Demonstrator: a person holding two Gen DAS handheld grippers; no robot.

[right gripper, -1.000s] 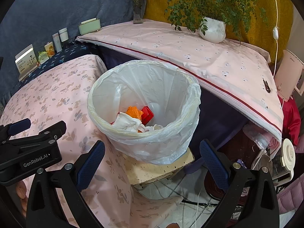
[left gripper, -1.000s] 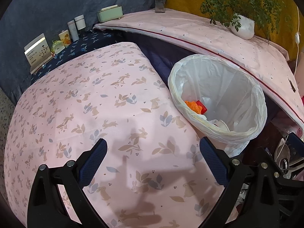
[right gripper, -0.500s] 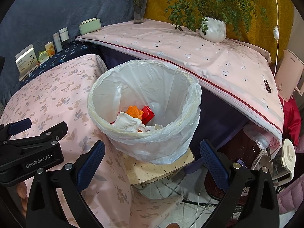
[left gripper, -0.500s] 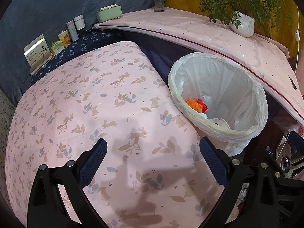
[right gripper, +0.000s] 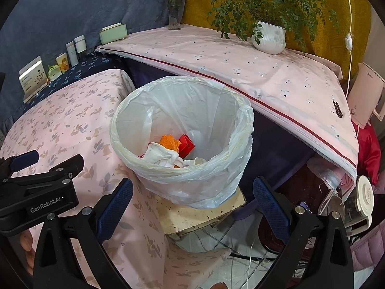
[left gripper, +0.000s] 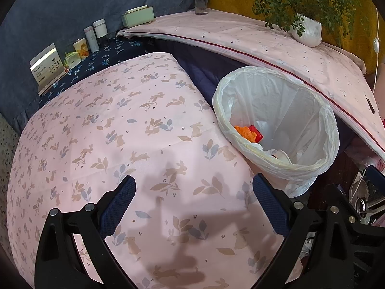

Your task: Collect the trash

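Readable text: "GenRobot.AI" in white on the black body of your left gripper (right gripper: 22,160), seen at the left edge of the right wrist view. A faint maker's name sits on the pale pink appliance (right gripper: 364,94) at far right, too small to read. The cream card box with a flower print (left gripper: 47,66) carries lettering, illegible.

Your left gripper (left gripper: 193,193) hangs over the pink rabbit-and-leaf tablecloth (left gripper: 108,130), fingers spread wide, nothing between them. Your right gripper (right gripper: 192,196) is likewise released and empty, above the bin's near side.

The round bin with a white plastic liner (right gripper: 240,130) stands just beside the table edge on a speckled cream stool (right gripper: 192,216). Inside: crumpled orange wrapper (right gripper: 169,142), red carton (right gripper: 186,143), white crumpled tissue (right gripper: 158,155).

Behind: a pink cloth-covered shelf (right gripper: 216,55) with a white ribbed pot of green foliage (right gripper: 269,38).
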